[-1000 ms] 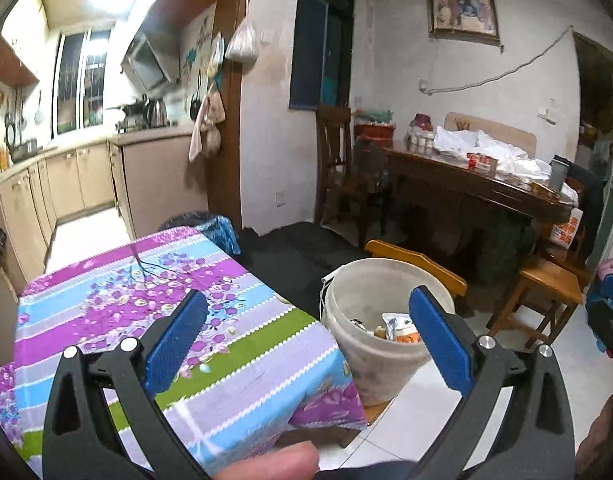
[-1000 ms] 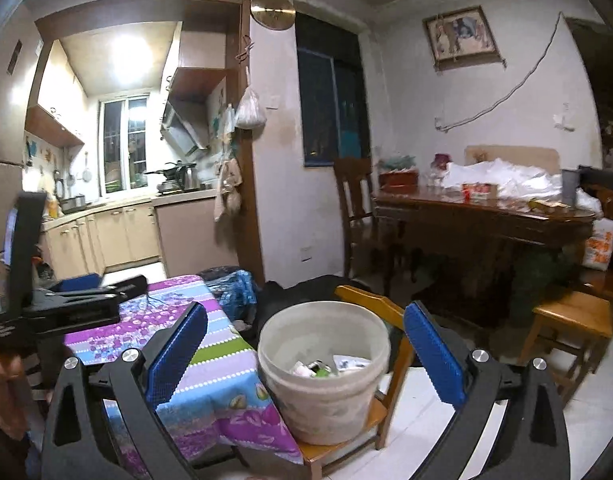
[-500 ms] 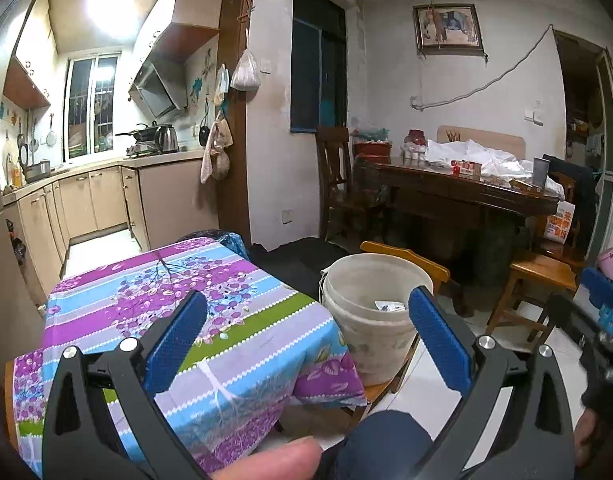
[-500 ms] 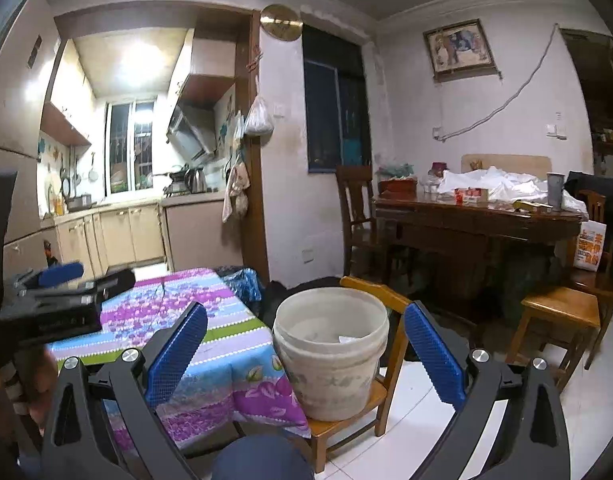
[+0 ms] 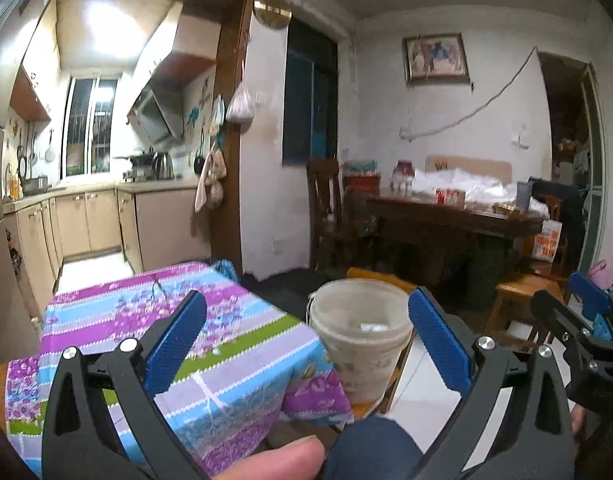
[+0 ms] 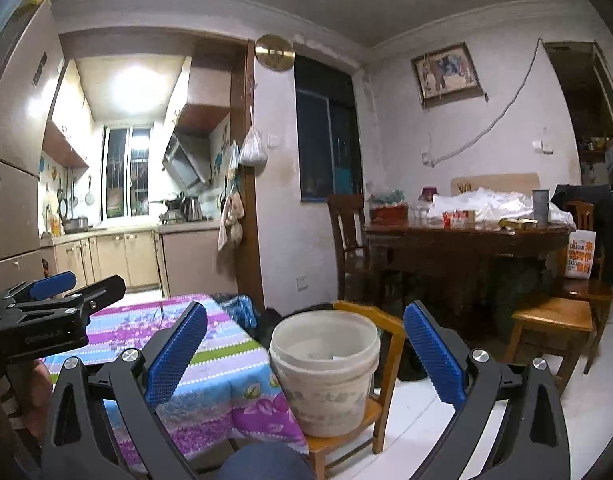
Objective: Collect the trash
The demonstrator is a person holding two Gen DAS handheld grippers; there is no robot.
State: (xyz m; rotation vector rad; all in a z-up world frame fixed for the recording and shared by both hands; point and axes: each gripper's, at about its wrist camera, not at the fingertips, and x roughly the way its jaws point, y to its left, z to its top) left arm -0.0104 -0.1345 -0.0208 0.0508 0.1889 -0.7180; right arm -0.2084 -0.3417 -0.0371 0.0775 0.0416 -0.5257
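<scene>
A dirty white bucket (image 5: pixel 360 350) (image 6: pixel 325 368) stands on a small wooden chair (image 6: pixel 386 328) beside the table with the flowered cloth (image 5: pixel 146 344) (image 6: pixel 210 364). A scrap of white trash (image 5: pixel 370 326) shows just inside its rim. My left gripper (image 5: pixel 306 340) is open and empty, held above the table's near corner. Open and empty too, my right gripper (image 6: pixel 304 348) frames the bucket from a distance. The left gripper (image 6: pixel 54 316) also shows at the left edge of the right wrist view, and the right gripper (image 5: pixel 578 320) at the right edge of the left wrist view.
A dark dining table (image 6: pixel 466 236) with bags and boxes stands at the back right, with wooden chairs (image 6: pixel 554 320) around it. The kitchen counter (image 5: pixel 106 200) lies at the back left. A person's knee (image 5: pixel 370 448) and a fingertip (image 5: pixel 274 460) show at the bottom.
Both grippers have risen and pulled back, so the bucket looks smaller and its contents are mostly out of sight. Both stay open.
</scene>
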